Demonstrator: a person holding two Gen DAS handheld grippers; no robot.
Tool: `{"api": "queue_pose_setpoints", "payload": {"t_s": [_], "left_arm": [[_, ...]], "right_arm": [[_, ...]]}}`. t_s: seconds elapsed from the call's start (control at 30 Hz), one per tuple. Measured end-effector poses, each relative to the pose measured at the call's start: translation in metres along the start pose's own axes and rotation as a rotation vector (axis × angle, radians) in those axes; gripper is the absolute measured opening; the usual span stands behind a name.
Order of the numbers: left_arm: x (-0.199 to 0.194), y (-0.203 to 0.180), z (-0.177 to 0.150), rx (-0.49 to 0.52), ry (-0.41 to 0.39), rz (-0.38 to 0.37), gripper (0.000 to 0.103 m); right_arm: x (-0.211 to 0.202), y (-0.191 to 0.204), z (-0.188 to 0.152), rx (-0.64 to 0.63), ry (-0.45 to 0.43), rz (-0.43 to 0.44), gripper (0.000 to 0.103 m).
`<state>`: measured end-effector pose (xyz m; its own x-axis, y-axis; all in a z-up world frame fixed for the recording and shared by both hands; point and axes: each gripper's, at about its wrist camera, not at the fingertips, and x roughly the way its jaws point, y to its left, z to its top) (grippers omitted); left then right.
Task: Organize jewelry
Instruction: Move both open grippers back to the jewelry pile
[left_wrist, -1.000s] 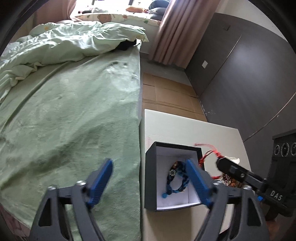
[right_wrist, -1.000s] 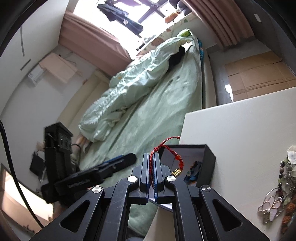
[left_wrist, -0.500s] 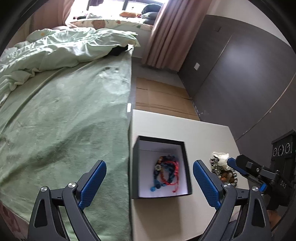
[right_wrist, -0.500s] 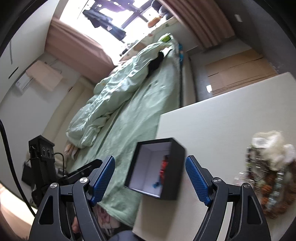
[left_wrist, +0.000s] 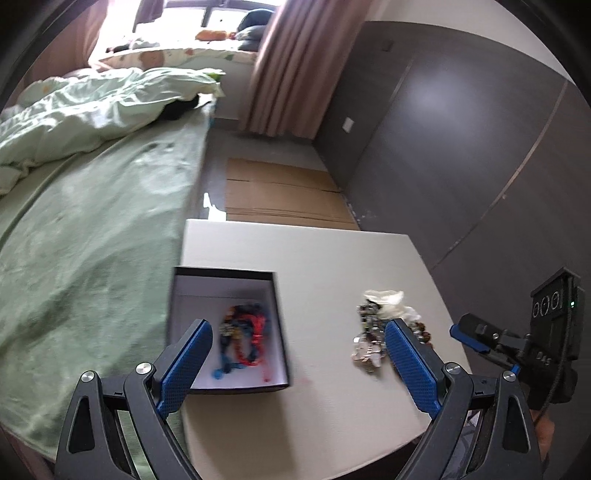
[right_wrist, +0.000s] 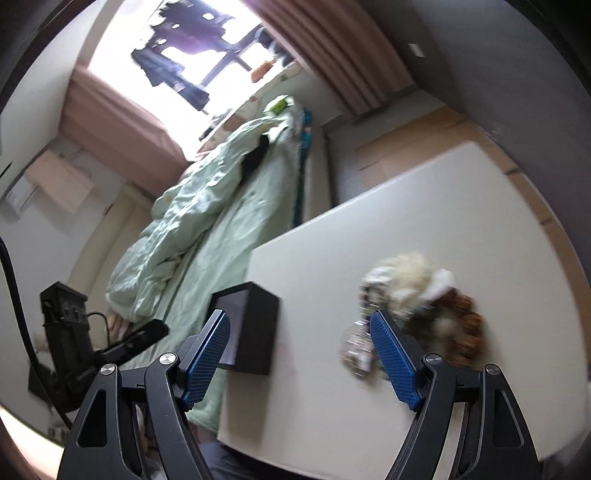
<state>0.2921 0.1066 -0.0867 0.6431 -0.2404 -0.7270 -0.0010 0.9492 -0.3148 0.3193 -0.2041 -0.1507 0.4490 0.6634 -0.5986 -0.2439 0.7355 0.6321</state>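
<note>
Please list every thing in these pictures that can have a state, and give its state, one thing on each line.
Box: open, no lid on it.
Bracelets: lying inside the box.
Jewelry pile: loose on the table, outside the box.
Left gripper: open, empty.
Right gripper: open, empty.
Curtain: drawn aside.

Each handheld gripper, the left gripper and the right gripper, has two matte black angular arms with triangular cut-outs, silver round screws at the joints, and blue textured rubber finger pads. A black cable runs beside a black box-like housing marked "DAS".
</note>
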Motion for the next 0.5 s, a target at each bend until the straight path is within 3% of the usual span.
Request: {"api": "queue_pose_setpoints", "payload": {"t_s": [0.2, 0.33, 0.5], "left_arm": [[0.015, -0.037, -0.006, 0.054, 0.014, -0.047, 0.095], [0.031, -0.057, -0.012, 0.070, 0.043, -0.090, 0.088], [0.054, -0.083, -0.021, 0.095, 0.096, -0.135, 0.085]], "right_arm": [[-0.020, -0.031, -0.005, 0.054, -0.016, -0.091, 0.076], [-0.031, -0.047, -0.001, 0.066, -0.031, -0.128, 0.073], [-0.045, -0.066, -0.005, 0.100, -0.048, -0.120, 0.070]]}}
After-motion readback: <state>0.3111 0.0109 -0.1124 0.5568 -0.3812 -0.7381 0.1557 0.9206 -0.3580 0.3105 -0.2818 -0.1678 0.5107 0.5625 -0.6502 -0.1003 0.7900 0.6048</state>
